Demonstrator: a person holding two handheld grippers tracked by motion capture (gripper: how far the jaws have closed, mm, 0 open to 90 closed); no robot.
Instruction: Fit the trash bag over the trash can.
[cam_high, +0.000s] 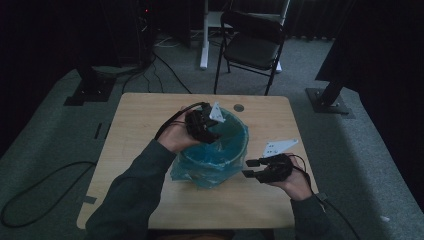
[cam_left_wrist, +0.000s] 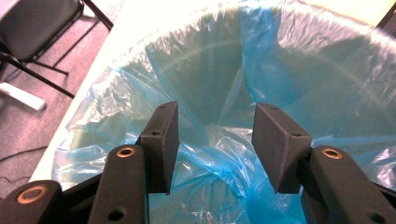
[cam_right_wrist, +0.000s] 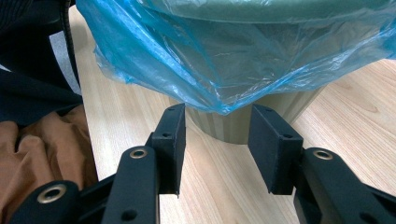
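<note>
Nearest the person, the right gripper (cam_high: 252, 168) sits low over the pale wooden tabletop (cam_high: 150, 110), just beside the near right side of the bin, its black jaws parted wide with nothing between them — in the right gripper view (cam_right_wrist: 215, 149) they frame only bare wood and the ribbed beige base of the small round waste bin (cam_right_wrist: 252, 122). The bin stands near the middle of the table, lined with a thin, crinkled blue plastic bag (cam_high: 207, 167) whose loose edge is folded down over the rim and hangs around the outside. Farther off, the left gripper (cam_high: 207, 131) hovers above the bin's left rim, tilted down into the opening; its jaws also stand well apart and empty, with the bag's inner folds (cam_left_wrist: 219, 84) showing beyond them. Past the table's far edge stands a black folding metal chair (cam_high: 252, 42) on grey carpet.
</note>
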